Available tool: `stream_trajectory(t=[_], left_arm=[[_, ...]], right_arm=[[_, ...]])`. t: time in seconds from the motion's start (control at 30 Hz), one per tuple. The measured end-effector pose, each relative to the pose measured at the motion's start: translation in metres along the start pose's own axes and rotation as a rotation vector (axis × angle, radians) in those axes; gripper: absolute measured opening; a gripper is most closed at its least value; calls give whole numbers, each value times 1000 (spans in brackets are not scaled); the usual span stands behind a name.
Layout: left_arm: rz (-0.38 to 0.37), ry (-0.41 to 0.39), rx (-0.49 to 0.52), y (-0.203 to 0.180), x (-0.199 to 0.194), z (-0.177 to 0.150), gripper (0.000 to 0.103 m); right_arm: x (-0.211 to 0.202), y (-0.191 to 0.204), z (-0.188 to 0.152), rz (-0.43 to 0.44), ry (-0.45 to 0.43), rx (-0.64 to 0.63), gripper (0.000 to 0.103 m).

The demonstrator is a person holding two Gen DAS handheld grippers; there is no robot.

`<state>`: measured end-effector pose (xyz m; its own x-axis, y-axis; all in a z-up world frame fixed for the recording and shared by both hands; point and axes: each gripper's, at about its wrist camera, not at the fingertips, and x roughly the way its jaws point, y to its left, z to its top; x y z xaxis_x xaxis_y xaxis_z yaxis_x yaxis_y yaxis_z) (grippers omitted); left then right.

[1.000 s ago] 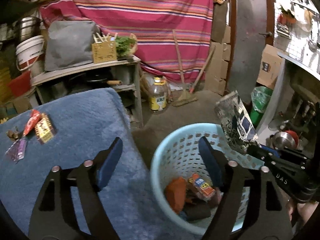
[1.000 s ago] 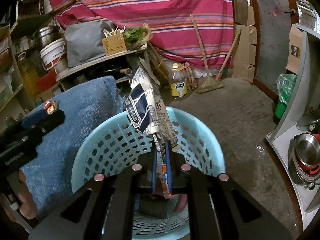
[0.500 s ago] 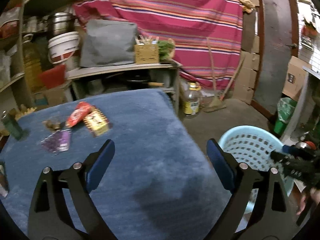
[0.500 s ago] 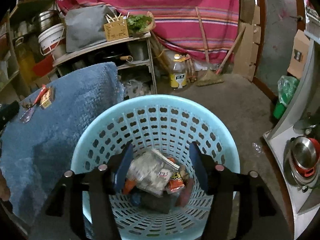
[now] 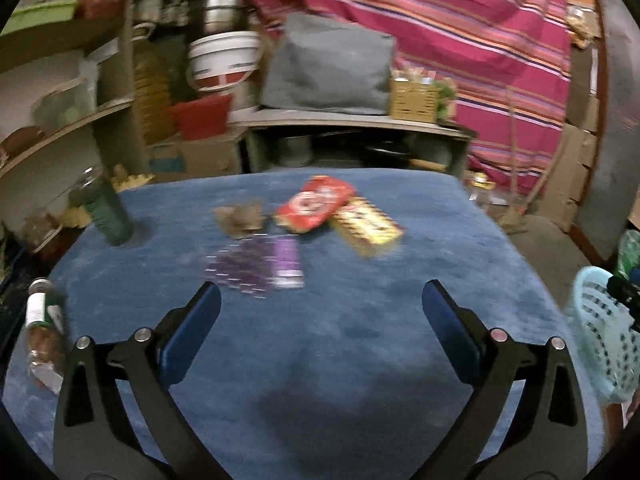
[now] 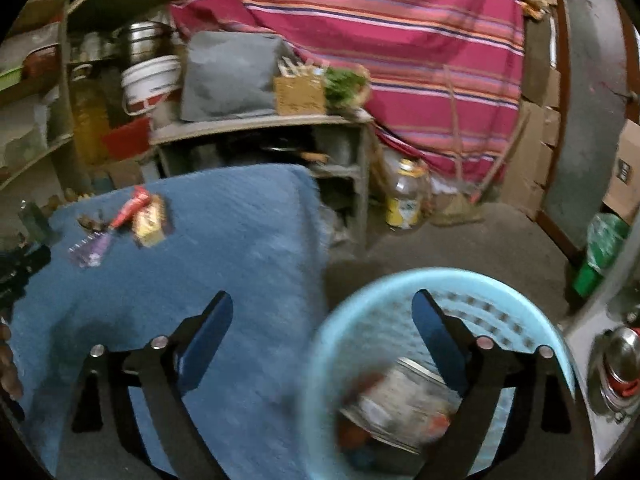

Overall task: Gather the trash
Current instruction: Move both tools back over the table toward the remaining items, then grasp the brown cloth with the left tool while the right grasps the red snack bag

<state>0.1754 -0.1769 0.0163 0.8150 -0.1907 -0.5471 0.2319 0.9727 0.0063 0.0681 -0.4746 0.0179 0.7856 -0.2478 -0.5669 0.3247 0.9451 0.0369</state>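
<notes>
On the blue cloth table (image 5: pixel 360 320) lie a red wrapper (image 5: pixel 316 204), a yellow wrapper (image 5: pixel 366 224), a purple wrapper (image 5: pixel 260 266) and a brown crumpled scrap (image 5: pixel 240 218). My left gripper (image 5: pixel 320 320) is open and empty, over the table short of the wrappers. The light blue basket (image 6: pixel 400 288) stands beside the table and holds a silver snack bag (image 6: pixel 404 404) and other trash. My right gripper (image 6: pixel 322 328) is open and empty above the basket's left rim. The wrappers also show in the right wrist view (image 6: pixel 148 220).
A green bottle (image 5: pixel 108 212) stands at the table's left; another bottle (image 5: pixel 42 340) lies at its left edge. Shelves with a white bucket (image 5: pixel 224 60) and grey bag (image 5: pixel 328 68) stand behind. An oil jug (image 6: pixel 406 194) and green bin (image 6: pixel 602 252) sit on the floor.
The right gripper opened and dropped the snack bag into the basket, then shifted left. The left gripper swung left from the basket to face the wrappers on the table.
</notes>
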Motion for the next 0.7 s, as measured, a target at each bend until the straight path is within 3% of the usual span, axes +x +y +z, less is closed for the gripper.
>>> stream_trajectory(t=[0.23,0.43,0.6,0.7], left_arm=[[101,29,-34,67,37,20,97],[119,58,-63,109,76,42,97],[84,105,-92,116,116,58,97],[76,125,-56,105,139,65,96]], right_arm=[[46,85,19,63,10,-51,92],[78,134,43,125,50,-73,95],[115,171,76,113,67,-164,95],[136,187,90,99,68,-205,95]])
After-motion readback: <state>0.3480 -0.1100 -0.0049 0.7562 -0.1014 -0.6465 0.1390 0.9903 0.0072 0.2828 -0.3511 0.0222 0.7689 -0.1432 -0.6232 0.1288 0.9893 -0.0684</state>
